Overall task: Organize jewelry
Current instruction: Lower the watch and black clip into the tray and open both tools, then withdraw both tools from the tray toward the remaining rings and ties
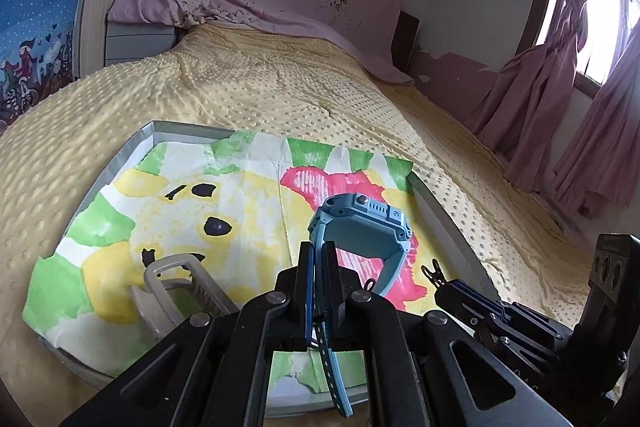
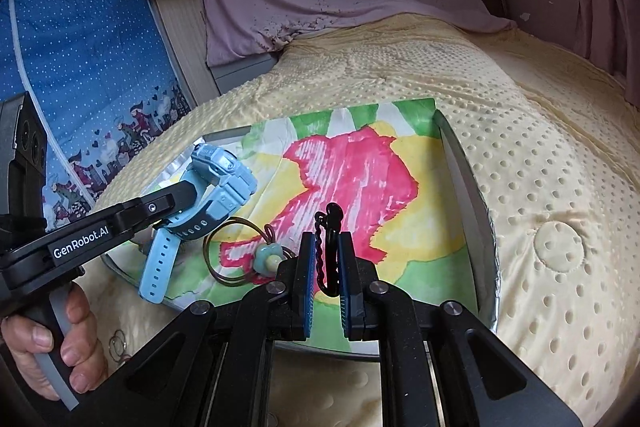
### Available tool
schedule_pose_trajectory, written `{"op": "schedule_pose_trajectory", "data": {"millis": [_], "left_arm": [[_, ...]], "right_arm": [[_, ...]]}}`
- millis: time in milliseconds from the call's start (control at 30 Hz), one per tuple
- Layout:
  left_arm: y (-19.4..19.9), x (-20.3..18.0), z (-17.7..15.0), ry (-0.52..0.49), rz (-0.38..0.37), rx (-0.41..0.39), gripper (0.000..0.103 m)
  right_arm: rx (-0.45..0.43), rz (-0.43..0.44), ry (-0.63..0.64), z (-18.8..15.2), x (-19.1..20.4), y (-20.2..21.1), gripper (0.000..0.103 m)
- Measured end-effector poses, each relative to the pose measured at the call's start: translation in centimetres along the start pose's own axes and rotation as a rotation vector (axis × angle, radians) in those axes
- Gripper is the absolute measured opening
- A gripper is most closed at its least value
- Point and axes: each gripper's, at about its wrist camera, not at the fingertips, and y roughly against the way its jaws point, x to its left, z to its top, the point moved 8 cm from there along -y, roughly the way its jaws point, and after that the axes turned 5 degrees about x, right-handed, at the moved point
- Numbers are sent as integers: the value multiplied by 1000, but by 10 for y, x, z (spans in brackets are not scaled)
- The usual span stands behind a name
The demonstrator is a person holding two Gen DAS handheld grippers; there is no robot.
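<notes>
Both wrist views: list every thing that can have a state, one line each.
Left hand-held gripper: shut on the blue watch's strap.
Blue watch: lifted above the tray, strap ends hanging loose.
Right hand-held gripper: shut on the black hair clip.
Black hair clip: held upright between the pads.
Hair tie with flower charm: lying on the painted paper.
Tray: resting on the yellow blanket.

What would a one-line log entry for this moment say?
left tool: shut on light-blue plastic watch | right tool: shut on black twisted hair tie | both above painted paper tray
</notes>
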Motion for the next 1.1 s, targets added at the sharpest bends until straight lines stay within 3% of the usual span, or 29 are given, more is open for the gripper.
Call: {"op": "schedule_pose_trajectory", "data": {"millis": [200,433,533,600,667,767,833,900,1000,1100], "left_arm": [[-19,4,-9,4,27,72,4],[-20,15,-17,59,27,91,8],[-17,15,-19,58,31,91,9],[-14,14,-18,50,34,79,9],[-8,12,-19,48,26,67,12],[5,11,-19,58,19,25,31],[19,10,-17,59,29,-24,68],[36,9,-13,50,37,-94,73],[55,5,-13,33,37,-133,74],[78,6,-15,31,45,-189,90]], "right_arm": [[56,-16,-6,-8,-3,-18,10],[62,-39,10,-10,-5,-17,11],[43,-45,11,-10,-5,-11,21],[11,-58,6,-9,-7,0,42],[-24,-67,-2,-8,-10,11,46],[-77,-91,-13,-7,-16,30,46],[-114,-101,-25,-7,-20,43,46],[-151,-111,-34,-7,-24,57,54],[-209,-112,-48,-7,-27,79,65],[-272,-99,-55,-8,-23,101,78]]}}
